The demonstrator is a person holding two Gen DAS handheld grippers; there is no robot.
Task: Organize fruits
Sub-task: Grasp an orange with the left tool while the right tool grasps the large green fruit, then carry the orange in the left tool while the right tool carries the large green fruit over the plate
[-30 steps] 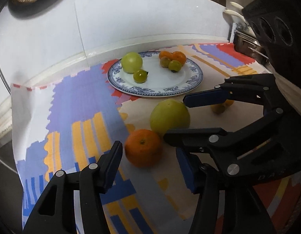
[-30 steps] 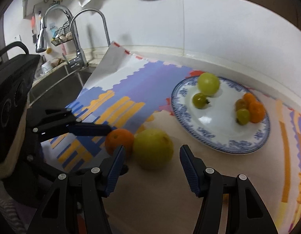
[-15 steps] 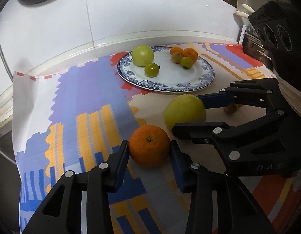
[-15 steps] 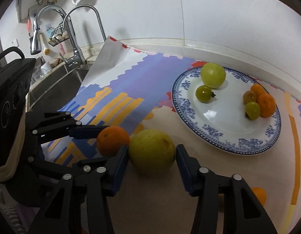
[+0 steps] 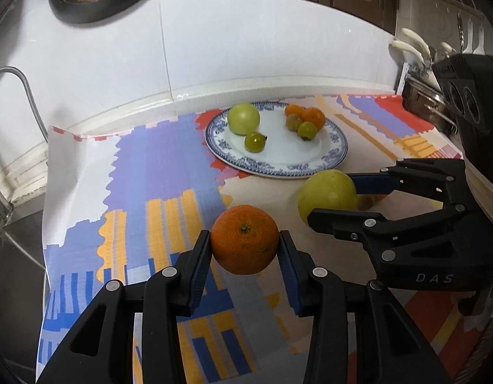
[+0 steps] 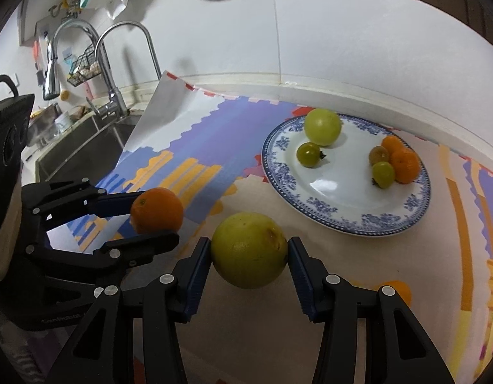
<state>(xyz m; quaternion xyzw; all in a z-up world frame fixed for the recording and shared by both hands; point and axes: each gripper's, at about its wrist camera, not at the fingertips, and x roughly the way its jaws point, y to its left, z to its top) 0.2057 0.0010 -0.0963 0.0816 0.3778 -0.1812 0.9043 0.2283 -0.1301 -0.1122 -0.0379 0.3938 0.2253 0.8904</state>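
Closed in over the last second on both sides: left gripper (image 5: 245, 251) now clenched on the orange (image 5: 245, 238), right gripper (image 6: 249, 259) now clenched on the yellow-green citrus (image 6: 249, 249), where a second ago both fruits sat loose between spread fingers. Both fruits apparently lifted just clear of the tabletop (image 6: 358, 275), side by side, short of the blue-patterned plate (image 5: 337, 156). Likely meaning: pickup done, carry to the plate next. Already on the plate: a large pale green fruit (image 6: 322, 126), small green ones and small orange ones. Orange skin dimpled and matte; citrus round, waxy, with a brown blemish. Plate glossy, glazed. Printed cloth (image 5: 169, 172) flat, creased at its far corner.
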